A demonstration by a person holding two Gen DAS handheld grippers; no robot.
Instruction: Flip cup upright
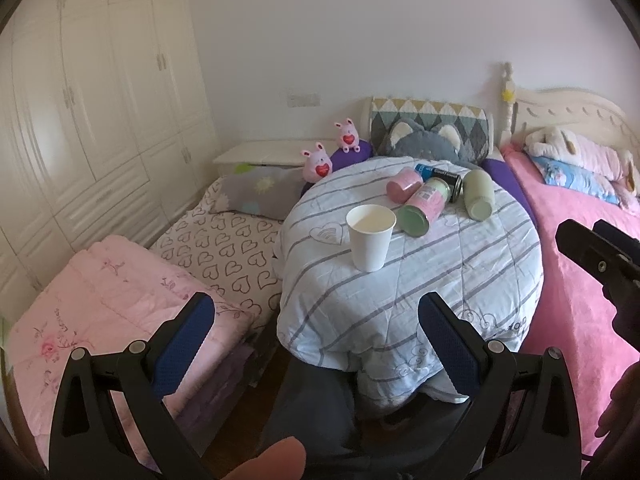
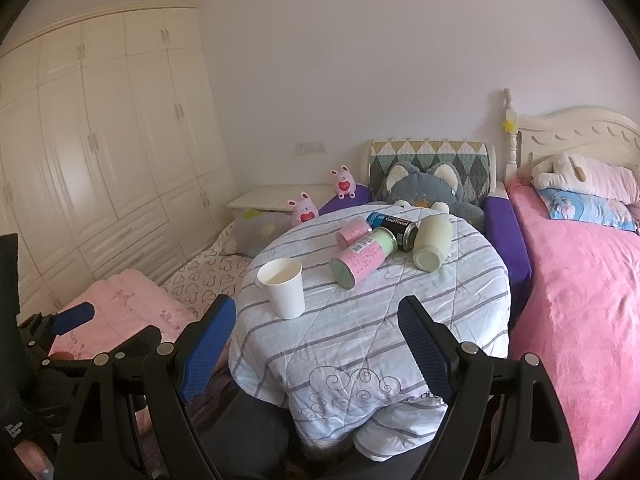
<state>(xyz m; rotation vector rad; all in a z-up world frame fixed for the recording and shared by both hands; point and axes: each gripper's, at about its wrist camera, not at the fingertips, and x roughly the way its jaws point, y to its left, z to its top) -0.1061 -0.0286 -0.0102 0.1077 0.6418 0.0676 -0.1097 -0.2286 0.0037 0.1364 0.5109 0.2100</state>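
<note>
A: Where do we see the white paper cup [image 1: 371, 237]?

B: Upright, mouth up, on the quilt-covered round counter [image 1: 420, 292], apart from the toppled canisters [image 1: 424, 202] behind it.

A: And our tongs?

B: Our left tongs [image 1: 316, 332] gape wide, holding nothing. Our right tongs [image 2: 318, 338] likewise, spread wide and empty, short of the cup [image 2: 282, 286].

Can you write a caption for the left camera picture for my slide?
White paper cup stands upright on the striped quilt, open left gripper hanging back.
</note>
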